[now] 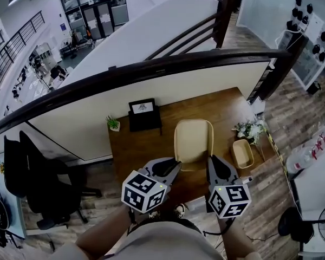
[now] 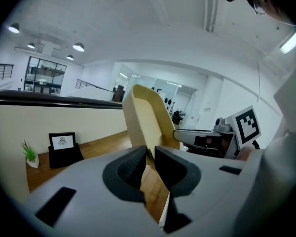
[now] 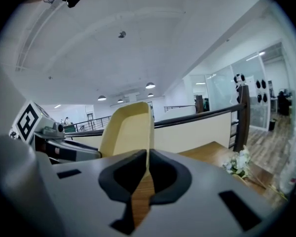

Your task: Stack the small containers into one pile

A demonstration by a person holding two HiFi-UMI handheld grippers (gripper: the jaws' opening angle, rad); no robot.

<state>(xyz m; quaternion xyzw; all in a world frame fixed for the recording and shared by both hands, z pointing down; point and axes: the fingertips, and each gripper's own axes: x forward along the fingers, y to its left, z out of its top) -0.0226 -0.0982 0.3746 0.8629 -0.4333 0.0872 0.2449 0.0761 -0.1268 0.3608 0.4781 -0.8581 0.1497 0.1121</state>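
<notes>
Both grippers hold the big tray (image 1: 194, 137) by its near rim, lifted and tilted over the counter (image 1: 146, 148), long axis pointing away from the person. Left gripper (image 1: 173, 164) jaws are nearly together, pinching the tray's left near corner. Right gripper (image 1: 212, 161) jaws are pressed tight on the thin right wall. Small tray (image 1: 242, 153) sits on the counter just right of the held one, roughly parallel to it and nearer the right gripper. Next move is likely a shift right to nest the two.
</notes>
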